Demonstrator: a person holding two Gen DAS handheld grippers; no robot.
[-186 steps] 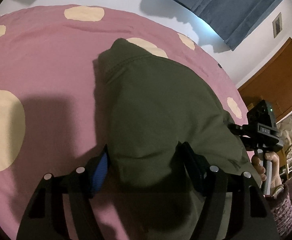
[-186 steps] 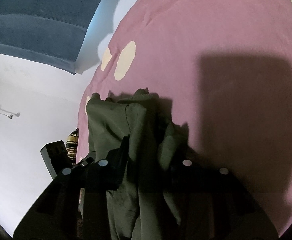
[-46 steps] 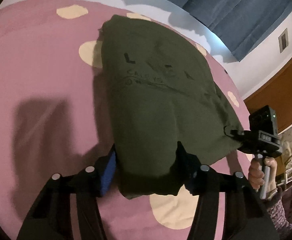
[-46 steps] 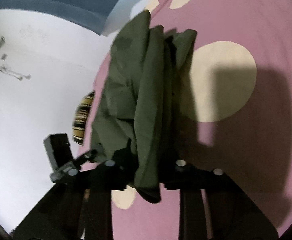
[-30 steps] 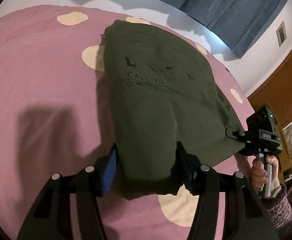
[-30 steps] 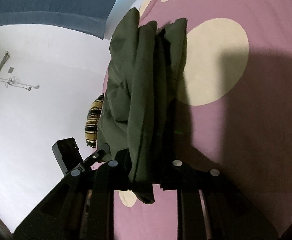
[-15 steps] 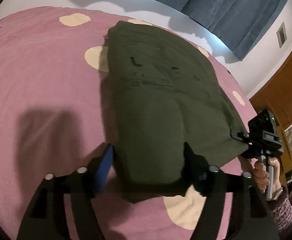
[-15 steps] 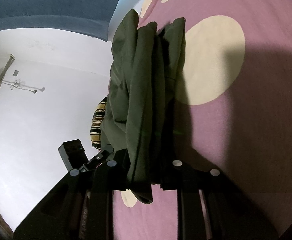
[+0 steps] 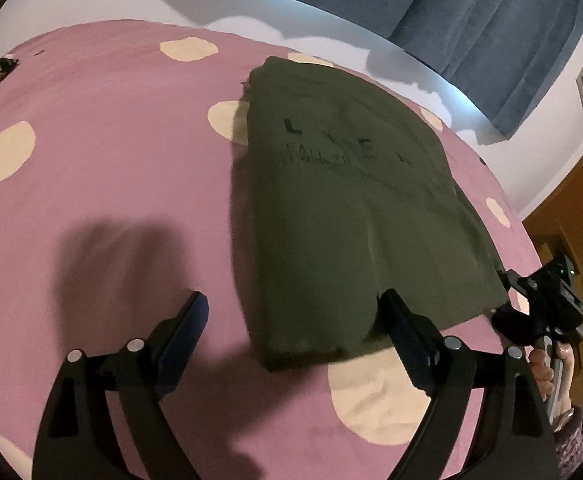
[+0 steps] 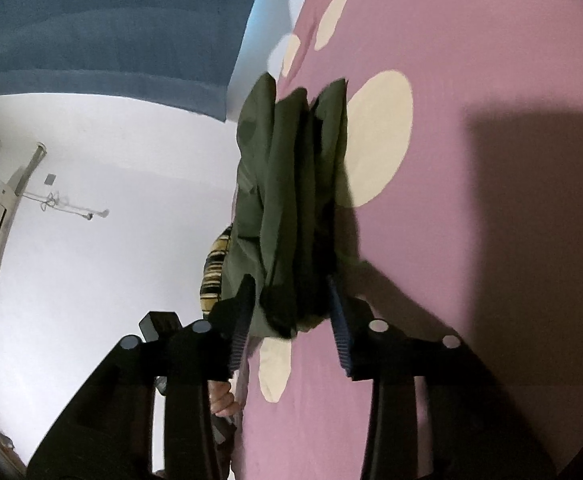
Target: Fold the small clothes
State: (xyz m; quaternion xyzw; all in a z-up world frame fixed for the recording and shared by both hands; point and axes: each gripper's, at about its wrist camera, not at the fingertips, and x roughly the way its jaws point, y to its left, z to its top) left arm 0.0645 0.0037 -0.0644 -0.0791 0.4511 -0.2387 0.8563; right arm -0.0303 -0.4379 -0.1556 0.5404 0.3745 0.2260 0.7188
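Centrally, the folded olive shirt showed "L", "E" and blurred smaller print; left gripper and right gripper fingers were opening, unclamped.

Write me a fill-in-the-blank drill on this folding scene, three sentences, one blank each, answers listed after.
1. The folded garment lying on the bedspread is dark ____ in colour.
2. The bedspread is pink with cream-coloured ____ on it.
3. The left gripper has its jaws opening, and its pads do not press on the garment, so its grip is ____; the right gripper is opening too.

Missing words: green; dots; released
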